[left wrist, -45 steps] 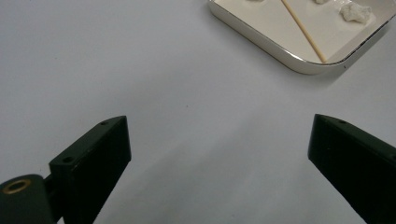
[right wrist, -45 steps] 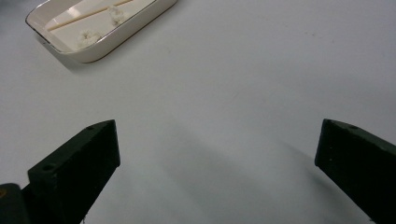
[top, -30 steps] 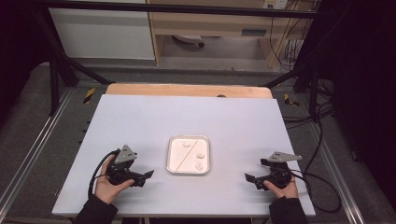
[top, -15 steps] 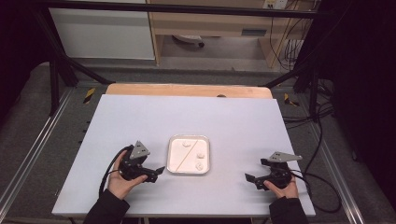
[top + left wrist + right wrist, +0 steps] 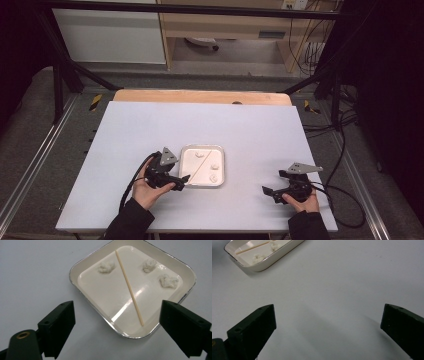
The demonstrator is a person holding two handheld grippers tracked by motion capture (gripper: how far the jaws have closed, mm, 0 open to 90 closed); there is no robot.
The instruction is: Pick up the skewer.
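A white square tray (image 5: 222, 167) with a metal rim sits mid-table. In it lie a thin wooden stick (image 5: 128, 287) set diagonally and three white fluffy lumps (image 5: 106, 266), (image 5: 149, 265), (image 5: 168, 281). My left gripper (image 5: 184, 180) is at the tray's near-left corner, pointing at it. Its jaws have just been closing a little but still stand wide in the left gripper view (image 5: 117, 312), gripping nothing; the tray's corner (image 5: 86, 293) shows between them. My right gripper (image 5: 268, 192) rests near the front right, open and empty (image 5: 328, 308), with the tray (image 5: 269, 258) far off.
The pale table top (image 5: 150, 125) stretches wide behind and beside the tray, ending in a wooden strip (image 5: 200, 96) at the far edge. Black frame posts and cables (image 5: 345, 150) stand off the table's right side. Cables trail from both grippers.
My left hand has slid right across the table, from well left of the tray up to its near-left corner. The right hand has stayed put.
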